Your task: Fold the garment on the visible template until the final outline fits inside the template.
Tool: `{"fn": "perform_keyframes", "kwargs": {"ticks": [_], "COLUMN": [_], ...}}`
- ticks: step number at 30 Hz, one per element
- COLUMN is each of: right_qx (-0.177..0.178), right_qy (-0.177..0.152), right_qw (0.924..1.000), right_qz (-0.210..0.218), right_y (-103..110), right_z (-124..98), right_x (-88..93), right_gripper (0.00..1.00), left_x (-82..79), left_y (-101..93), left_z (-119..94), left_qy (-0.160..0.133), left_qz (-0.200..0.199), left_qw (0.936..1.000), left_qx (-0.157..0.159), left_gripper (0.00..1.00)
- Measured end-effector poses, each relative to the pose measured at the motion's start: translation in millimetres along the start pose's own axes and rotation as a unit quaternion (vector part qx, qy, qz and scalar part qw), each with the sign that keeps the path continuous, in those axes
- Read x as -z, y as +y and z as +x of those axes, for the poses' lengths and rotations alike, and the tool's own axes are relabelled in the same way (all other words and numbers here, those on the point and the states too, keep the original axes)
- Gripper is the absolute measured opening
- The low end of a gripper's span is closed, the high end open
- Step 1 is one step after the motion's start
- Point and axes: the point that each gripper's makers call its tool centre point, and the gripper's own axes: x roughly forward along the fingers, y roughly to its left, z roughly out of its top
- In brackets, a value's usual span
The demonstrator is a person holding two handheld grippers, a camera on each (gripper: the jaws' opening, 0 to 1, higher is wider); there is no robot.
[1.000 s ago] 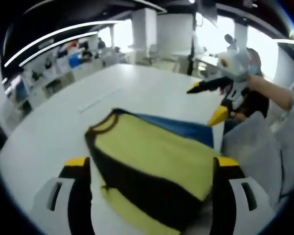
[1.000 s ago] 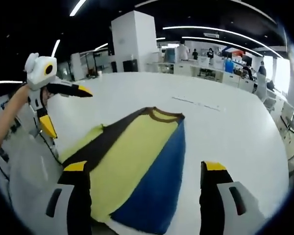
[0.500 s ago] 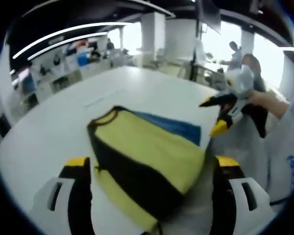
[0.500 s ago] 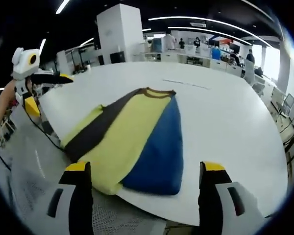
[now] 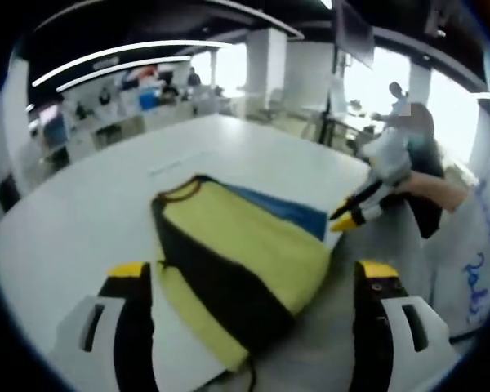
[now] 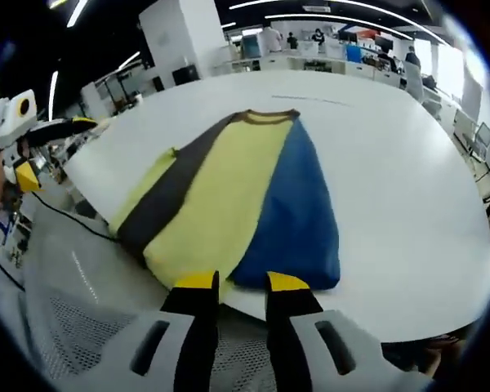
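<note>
The folded garment (image 5: 245, 253) lies flat on the white table (image 5: 82, 220). It is yellow with a black stripe, a blue panel and a brown collar at its far end. In the right gripper view the garment (image 6: 229, 188) has its near hem at the table's front edge. My left gripper (image 5: 253, 271) hangs wide open over the near end, holding nothing. My right gripper (image 6: 242, 282) sits just short of the hem, jaws drawn nearly together with nothing between them. The right gripper (image 5: 355, 214) is beside the garment's corner. The left gripper (image 6: 53, 147) stands open off the table's side.
A thin line mark (image 6: 318, 100) lies on the table beyond the collar. A person's arm (image 5: 441, 186) holds the right gripper. Grey mesh fabric (image 6: 73, 327) lies below the table edge. Desks and people stand far behind.
My right gripper's jaws have come together from wide open. Both views have shifted a little with the hands. The garment lies as before.
</note>
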Motion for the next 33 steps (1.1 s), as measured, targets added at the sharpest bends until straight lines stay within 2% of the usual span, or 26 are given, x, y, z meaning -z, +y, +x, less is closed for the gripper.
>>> {"fn": "perform_keyframes", "kwargs": {"ticks": [2, 4, 6, 10, 15, 18, 20, 25, 28, 33], "right_qx": [0.0, 0.011, 0.008, 0.0, 0.006, 0.012, 0.032, 0.032, 0.037, 0.037], "right_qy": [0.025, 0.029, 0.031, 0.043, 0.084, 0.086, 0.095, 0.103, 0.119, 0.119], "right_qw": [0.9996, 0.9992, 0.9993, 0.9988, 0.9954, 0.9949, 0.9926, 0.9917, 0.9886, 0.988], "right_qz": [-0.015, -0.025, -0.018, -0.024, -0.045, -0.05, -0.068, -0.07, -0.085, -0.091], "right_y": [2, -3, -3, 5, 9, 7, -1, -3, -5, -5], "right_z": [5, 8, 8, 15, 33, 36, 35, 29, 32, 39], "right_x": [5.8, 5.2, 3.2, -0.1, 12.7, 11.6, 11.7, 12.6, 16.9, 13.4], "right_gripper": [0.17, 0.2, 0.19, 0.17, 0.22, 0.22, 0.21, 0.2, 0.2, 0.22], "left_x": [-0.7, -1.4, -0.5, 5.1, 8.0, 10.5, 12.1, 13.1, 16.1, 17.5], "left_y": [2.7, 4.5, 9.0, 15.4, 19.8, 25.6, 29.1, 35.3, 38.9, 44.3], "left_z": [-4, -6, -7, -9, -15, -20, -23, -29, -28, -27], "left_qy": [-0.004, -0.006, -0.008, 0.001, -0.006, -0.006, -0.005, -0.01, -0.009, -0.011], "left_qz": [0.001, 0.001, 0.002, 0.004, -0.007, -0.013, -0.016, -0.025, -0.031, -0.035], "left_qw": [1.0, 1.0, 0.9999, 0.9999, 0.9998, 0.9996, 0.9993, 0.9986, 0.9984, 0.998], "left_qx": [-0.003, -0.005, -0.006, -0.013, -0.015, -0.025, -0.032, -0.045, -0.048, -0.052], "left_gripper": [0.99, 0.98, 0.98, 0.97, 0.95, 0.95, 0.95, 0.94, 0.93, 0.93]}}
